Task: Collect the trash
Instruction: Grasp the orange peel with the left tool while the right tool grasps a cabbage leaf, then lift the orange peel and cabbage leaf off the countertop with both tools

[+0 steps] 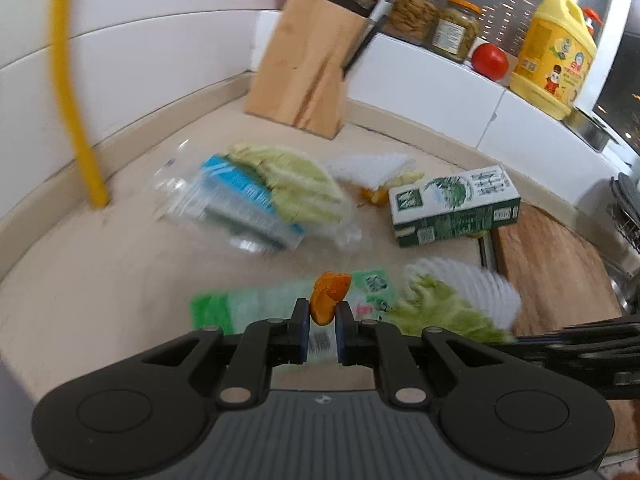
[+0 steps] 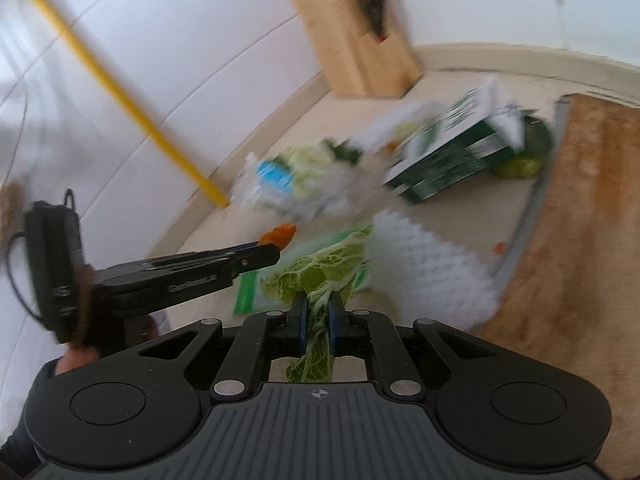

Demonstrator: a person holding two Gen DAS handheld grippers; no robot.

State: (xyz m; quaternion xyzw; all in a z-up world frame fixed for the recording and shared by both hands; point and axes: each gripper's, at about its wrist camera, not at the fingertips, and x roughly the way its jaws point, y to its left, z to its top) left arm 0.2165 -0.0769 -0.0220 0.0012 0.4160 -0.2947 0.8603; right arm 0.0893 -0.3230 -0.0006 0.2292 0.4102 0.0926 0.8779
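In the left wrist view, a yellow pipe (image 1: 74,92) runs down the left of the frame to the beige counter (image 1: 100,264). Right of it, mid-frame, lies a crushed clear bottle with a blue label (image 1: 240,200), a pale cabbage leaf (image 1: 296,188) draped over it. Behind them a wooden knife block (image 1: 308,68) stands against the white wall. At lower centre the left gripper (image 1: 323,316) has its jaws drawn together on an orange peel (image 1: 328,296); the peel sits pinched between the two blue pads and sticks up above the fingertips, over a flat green wrapper (image 1: 224,304) on the counter. To the right of the peel lie another cabbage leaf (image 1: 436,308) and a white foam net (image 1: 480,288). Further back, a green and white carton (image 1: 452,204) lies on its side beside a wooden cutting board (image 1: 560,272). On the ledge at upper right stand two jars (image 1: 436,20), a tomato (image 1: 489,61) and a yellow jug (image 1: 554,56).

In the right wrist view, the left gripper (image 2: 276,248) reaches in from the left edge, the orange peel (image 2: 280,234) at its tip, raised above the green wrapper (image 2: 248,292). At lower centre the right gripper (image 2: 317,316) is clamped on a cabbage leaf (image 2: 316,276): the stalk runs between the blue pads, the broad part spreads ahead of the fingertips over the wrapper, and a short end hangs behind them. Right of it is the foam net (image 2: 432,264), then the cutting board (image 2: 580,200). The carton (image 2: 452,148) and bottle (image 2: 280,180) lie further up, blurred.
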